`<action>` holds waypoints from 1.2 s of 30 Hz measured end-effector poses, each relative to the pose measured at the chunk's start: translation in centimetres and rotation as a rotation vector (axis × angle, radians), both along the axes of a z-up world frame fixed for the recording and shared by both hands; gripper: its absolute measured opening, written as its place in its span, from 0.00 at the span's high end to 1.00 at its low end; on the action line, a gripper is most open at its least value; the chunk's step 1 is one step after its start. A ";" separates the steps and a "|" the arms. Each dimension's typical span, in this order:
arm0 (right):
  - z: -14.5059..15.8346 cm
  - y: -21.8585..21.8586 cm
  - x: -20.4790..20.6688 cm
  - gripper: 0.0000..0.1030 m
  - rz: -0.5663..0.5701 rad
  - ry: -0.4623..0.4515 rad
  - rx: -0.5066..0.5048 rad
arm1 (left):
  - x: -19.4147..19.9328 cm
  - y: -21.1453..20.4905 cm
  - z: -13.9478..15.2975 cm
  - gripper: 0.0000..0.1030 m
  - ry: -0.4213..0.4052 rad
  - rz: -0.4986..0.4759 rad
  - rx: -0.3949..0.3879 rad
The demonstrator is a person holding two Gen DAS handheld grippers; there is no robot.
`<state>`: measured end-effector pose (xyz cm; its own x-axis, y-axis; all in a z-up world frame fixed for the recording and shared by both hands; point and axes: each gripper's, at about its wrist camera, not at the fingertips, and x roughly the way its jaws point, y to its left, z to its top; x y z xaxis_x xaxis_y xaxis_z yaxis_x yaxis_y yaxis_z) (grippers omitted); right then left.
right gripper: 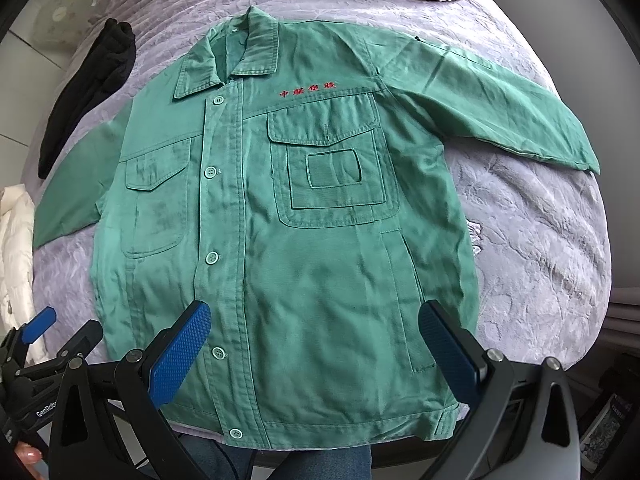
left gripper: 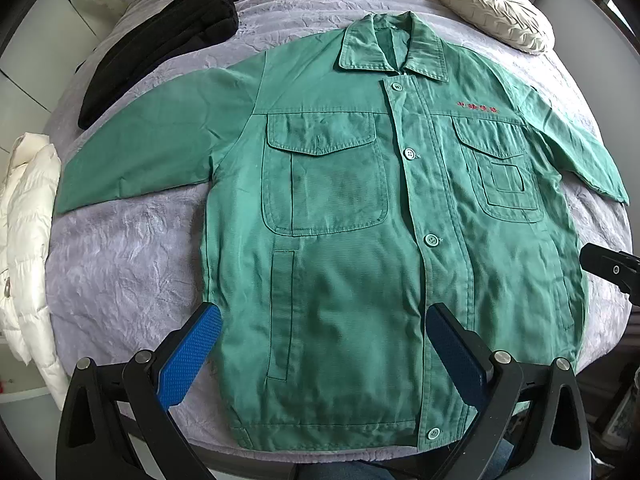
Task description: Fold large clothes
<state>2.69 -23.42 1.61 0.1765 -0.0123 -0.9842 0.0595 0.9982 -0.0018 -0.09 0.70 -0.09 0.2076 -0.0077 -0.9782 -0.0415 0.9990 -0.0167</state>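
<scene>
Green buttoned cotton work jacket (left gripper: 340,216) is lying flat, sleeves spread, on the lilac quilted bed (left gripper: 120,264); both grippers, left (left gripper: 324,354) and right (right gripper: 314,350), are hovering above its hem, jaws released.

I see a green jacket (left gripper: 340,216) with matching green buttons and red embroidered characters (right gripper: 307,89) on its chest. It lies on a lilac bedspread (left gripper: 120,256) with a crinkled pattern. A black garment (left gripper: 160,44), a white puffer (left gripper: 28,240) and a cream pleated cushion (left gripper: 494,10) lie around it. My tongs carry blue textured pads (right gripper: 180,354).
</scene>
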 end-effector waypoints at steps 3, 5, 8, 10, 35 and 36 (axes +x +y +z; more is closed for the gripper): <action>0.0 0.1 0.0 0.00 -0.002 -0.001 -0.002 | 0.0 0.0 0.0 0.01 0.010 0.000 -0.001; 0.1 0.1 0.0 0.00 -0.002 -0.001 -0.004 | 0.0 0.0 -0.1 0.01 0.014 0.000 -0.002; 0.1 0.1 0.1 0.00 -0.001 0.001 -0.007 | 0.0 -0.1 -0.1 0.01 0.027 0.001 -0.008; 0.2 0.1 0.1 0.00 -0.001 0.001 -0.009 | 0.0 -0.1 -0.2 0.01 0.033 0.004 -0.009; -0.3 -0.2 0.3 0.00 0.002 0.009 0.004 | 0.5 -0.6 -0.6 0.01 0.022 0.004 -0.004; -0.4 -0.3 0.4 0.00 0.002 0.011 0.008 | 0.6 -0.8 -0.7 0.01 0.023 0.004 -0.003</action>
